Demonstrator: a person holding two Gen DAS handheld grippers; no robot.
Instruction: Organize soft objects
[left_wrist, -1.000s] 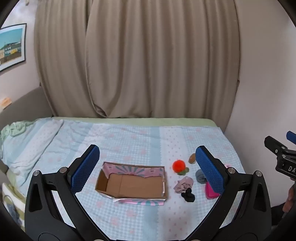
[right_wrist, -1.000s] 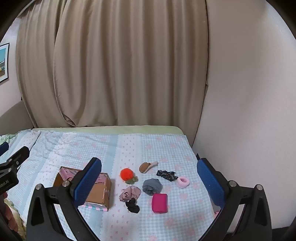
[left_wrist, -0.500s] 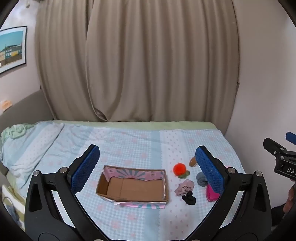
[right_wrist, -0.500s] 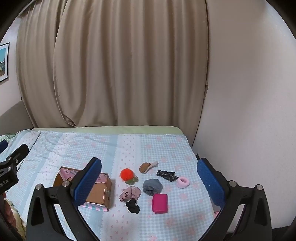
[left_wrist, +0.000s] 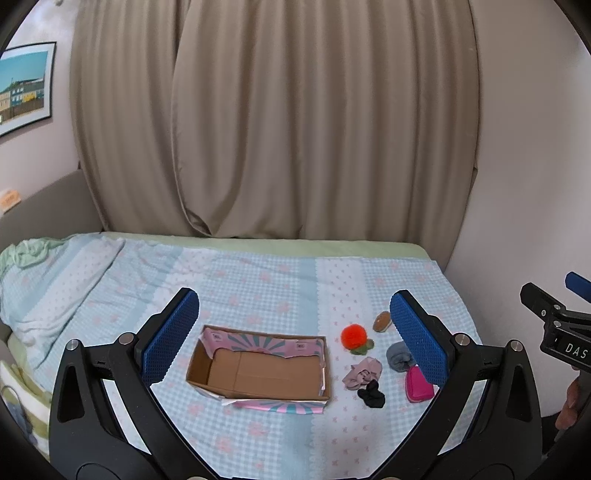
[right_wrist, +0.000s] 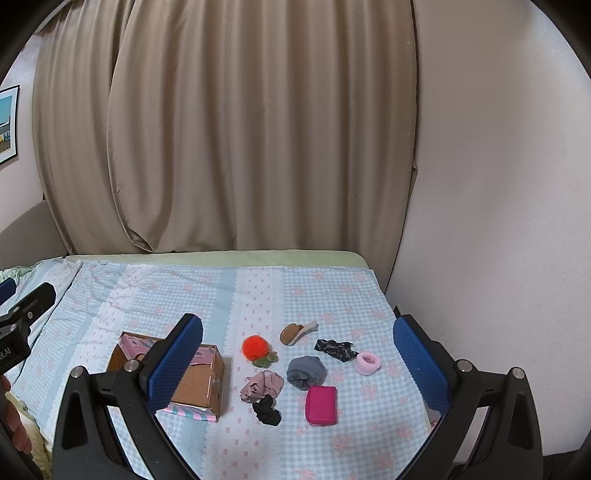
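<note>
An open cardboard box (left_wrist: 258, 369) (right_wrist: 199, 380) sits empty on the bed. To its right lie several soft items: an orange pompom (right_wrist: 255, 348) (left_wrist: 353, 335), a brown plush piece (right_wrist: 291, 333), a grey rolled sock (right_wrist: 306, 372), a pink patterned cloth (right_wrist: 262, 384), a black scrunchie (right_wrist: 266, 404), a magenta pouch (right_wrist: 321, 405), a dark patterned cloth (right_wrist: 336, 349) and a pink scrunchie (right_wrist: 368, 362). My left gripper (left_wrist: 295, 332) is open and empty, held above the box. My right gripper (right_wrist: 297, 358) is open and empty, held above the items.
The bed has a blue checked cover (right_wrist: 184, 295) with a rumpled blanket (left_wrist: 37, 273) at the left. Beige curtains (left_wrist: 295, 129) hang behind it. A white wall (right_wrist: 498, 221) borders the bed's right edge.
The left wrist view has shifted a little, with the box and items sitting slightly lower and closer. The right gripper has barely moved. Both stay open.
</note>
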